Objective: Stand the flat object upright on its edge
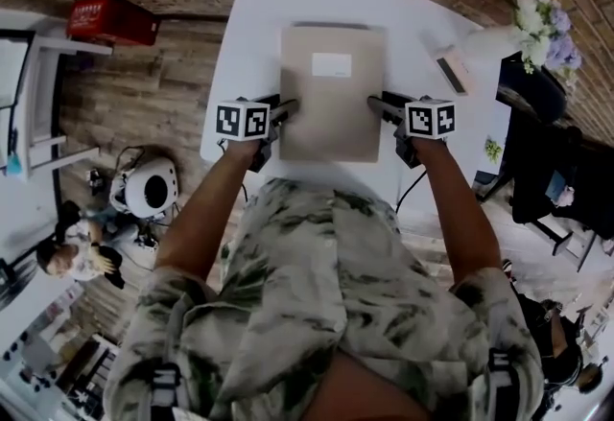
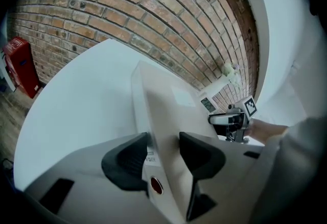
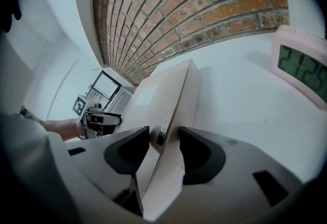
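In the head view, a flat beige cardboard folder (image 1: 331, 98) with a white rectangular label (image 1: 331, 64) is seen lying face up over a white table (image 1: 254, 45). It is flanked by the left gripper (image 1: 288, 109) at its left edge and the right gripper (image 1: 376, 105) at its right edge, each applied near the folder's nearer end. A pink digital clock (image 1: 453, 72) is placed on the table to the right of the folder, well apart from it. A red box (image 1: 110, 21) is seen on the wooden floor at far left.

In the left gripper view, the folder's thick edge (image 2: 163, 105) is taken between the two dark pads. The jaws are spread wide and closed against both faces. The other gripper is seen at the far edge, with a brick wall (image 2: 127, 8) behind.

In the right gripper view, the opposite edge (image 3: 158, 95) is held likewise, the wide-set pads pressed on either face. The clock is seen at right.
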Motion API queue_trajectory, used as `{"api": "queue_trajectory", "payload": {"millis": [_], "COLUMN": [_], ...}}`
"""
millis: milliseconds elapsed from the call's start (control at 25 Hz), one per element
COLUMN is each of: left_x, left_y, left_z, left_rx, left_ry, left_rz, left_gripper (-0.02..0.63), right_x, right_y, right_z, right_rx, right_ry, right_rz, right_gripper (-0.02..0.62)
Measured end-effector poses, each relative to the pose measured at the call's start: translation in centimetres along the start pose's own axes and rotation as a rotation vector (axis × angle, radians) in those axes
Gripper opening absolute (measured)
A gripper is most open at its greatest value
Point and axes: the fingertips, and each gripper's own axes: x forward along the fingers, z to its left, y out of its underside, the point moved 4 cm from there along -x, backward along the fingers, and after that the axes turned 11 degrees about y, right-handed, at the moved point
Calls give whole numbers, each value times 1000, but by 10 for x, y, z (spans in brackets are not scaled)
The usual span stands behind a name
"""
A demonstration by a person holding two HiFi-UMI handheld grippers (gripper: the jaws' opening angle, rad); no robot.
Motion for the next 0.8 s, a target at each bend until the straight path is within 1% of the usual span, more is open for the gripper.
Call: {"api": "queue_trajectory", "payload": {"millis": [160, 400, 800], "left_x": [-2, -4, -7], "left_y": [2, -6, -54], "left_z": [-2, -18, -41], "left_rx": [13, 62, 192], "left_ry": [-15, -18, -21], "left_rz": [-4, -14, -55], "left_gripper": [206, 206, 204], "right_x": [-2, -21, -55], "right_y": [2, -3, -45], "right_z": [3, 5, 14], "right_rx": [-12, -37, -136], "right_ry": [-5, 9, 49], "right_rz": [3, -40, -185], "right_gripper": [196, 189, 180]}}
